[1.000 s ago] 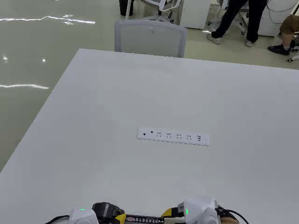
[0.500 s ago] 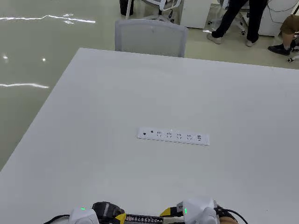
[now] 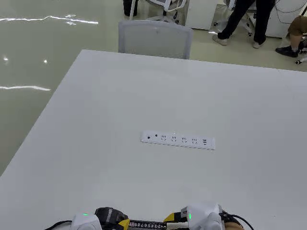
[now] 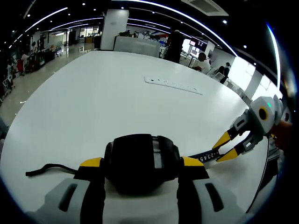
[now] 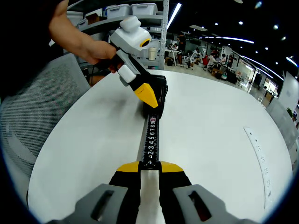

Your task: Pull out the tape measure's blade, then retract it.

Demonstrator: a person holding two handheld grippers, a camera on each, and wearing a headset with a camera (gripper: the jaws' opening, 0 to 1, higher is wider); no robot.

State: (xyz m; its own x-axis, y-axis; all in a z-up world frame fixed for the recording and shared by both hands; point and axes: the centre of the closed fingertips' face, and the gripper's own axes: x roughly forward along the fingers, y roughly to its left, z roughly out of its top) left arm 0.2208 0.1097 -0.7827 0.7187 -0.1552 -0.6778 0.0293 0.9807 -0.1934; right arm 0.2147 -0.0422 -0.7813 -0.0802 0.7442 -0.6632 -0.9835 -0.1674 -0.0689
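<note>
Head view matches half a second ago: your left gripper [image 4: 142, 164] still clamps the tape measure [image 4: 140, 151] at the table's [image 3: 144, 96] near edge, and your right gripper [image 5: 150, 167] still pinches the drawn-out blade [image 5: 150, 140].

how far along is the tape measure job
Done: a short numbered stretch of blade is out of the black case. In hand: left gripper clamps the case, right gripper pinches the blade's end. Left: any further pull, then the whole retraction.
</note>
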